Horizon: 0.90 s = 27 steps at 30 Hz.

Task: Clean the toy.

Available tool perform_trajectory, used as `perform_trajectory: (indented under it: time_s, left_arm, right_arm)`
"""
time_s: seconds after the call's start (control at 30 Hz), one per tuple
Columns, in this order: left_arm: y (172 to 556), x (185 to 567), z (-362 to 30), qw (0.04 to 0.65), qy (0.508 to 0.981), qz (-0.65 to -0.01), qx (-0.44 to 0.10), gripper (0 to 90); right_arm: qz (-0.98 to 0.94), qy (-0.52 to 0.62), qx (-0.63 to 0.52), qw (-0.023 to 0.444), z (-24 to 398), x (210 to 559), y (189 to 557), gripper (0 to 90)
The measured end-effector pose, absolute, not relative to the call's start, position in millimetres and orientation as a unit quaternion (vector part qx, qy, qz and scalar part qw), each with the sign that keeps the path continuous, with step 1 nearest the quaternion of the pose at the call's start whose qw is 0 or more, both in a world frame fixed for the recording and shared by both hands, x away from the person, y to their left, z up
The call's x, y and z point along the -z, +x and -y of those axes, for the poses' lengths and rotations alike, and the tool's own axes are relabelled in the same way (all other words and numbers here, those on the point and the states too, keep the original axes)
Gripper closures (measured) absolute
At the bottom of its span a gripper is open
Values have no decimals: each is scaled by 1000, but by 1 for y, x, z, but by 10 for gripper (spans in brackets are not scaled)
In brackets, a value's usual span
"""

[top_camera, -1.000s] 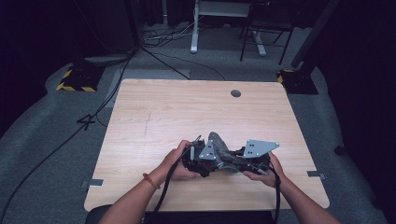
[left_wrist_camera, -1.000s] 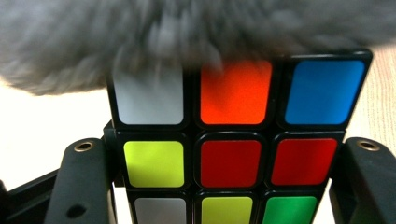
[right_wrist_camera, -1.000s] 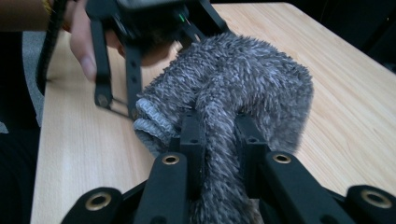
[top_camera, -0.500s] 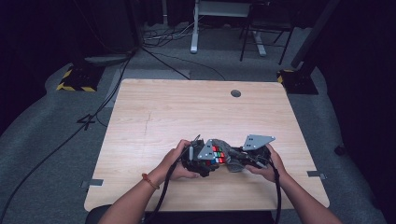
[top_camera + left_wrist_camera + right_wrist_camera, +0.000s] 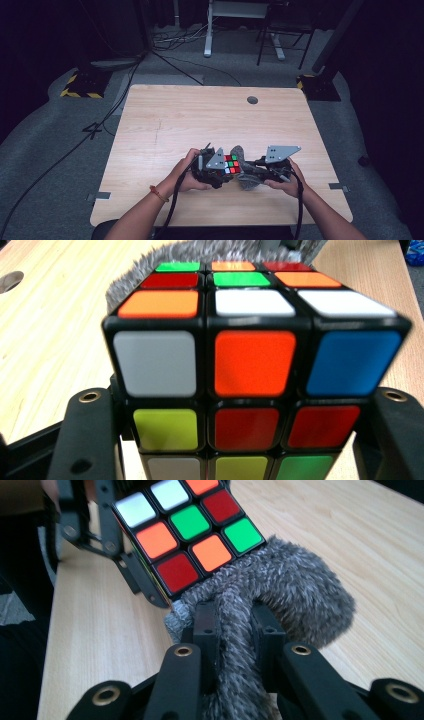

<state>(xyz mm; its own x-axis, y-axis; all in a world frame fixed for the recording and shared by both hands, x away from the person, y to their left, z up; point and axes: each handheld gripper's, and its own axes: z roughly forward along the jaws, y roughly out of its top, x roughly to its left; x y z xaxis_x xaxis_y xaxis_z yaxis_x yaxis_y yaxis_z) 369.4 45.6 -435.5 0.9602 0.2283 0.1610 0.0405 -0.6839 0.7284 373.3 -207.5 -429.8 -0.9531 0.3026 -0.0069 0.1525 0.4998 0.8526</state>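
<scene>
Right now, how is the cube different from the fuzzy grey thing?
The cube is hard, boxy and covered in bright coloured squares; the grey cloth is soft, floppy and one colour. The left claw grips the cube; the right claw pinches the cloth. Both are held over the table, touching.

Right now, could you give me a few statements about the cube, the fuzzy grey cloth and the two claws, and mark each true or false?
1. The left claw grips the cube. True.
2. The right claw is open. False: it is shut on the grey cloth.
3. The cloth touches the cube. True.
4. The cube is solved. False: its colours are mixed.
5. The table is metal. False: pale wood.
</scene>
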Motion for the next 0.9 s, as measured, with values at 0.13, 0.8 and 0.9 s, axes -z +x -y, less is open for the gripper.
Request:
perform_trajectory:
  time_s: [0.13,0.8,0.9]
  left_arm:
    - [370,438,-44,388,912,-71,-116,331]
    - [372,435,-45,412,901,-96,-102,331]
    - [373,439,-42,392,908,-100,-108,321]
  right_arm:
    - [-858,121,-493,78,207,427,370,776]
    - [-867,138,-472,79,205,434,374,780]
    - [-862,130,-485,75,206,432,372,780]
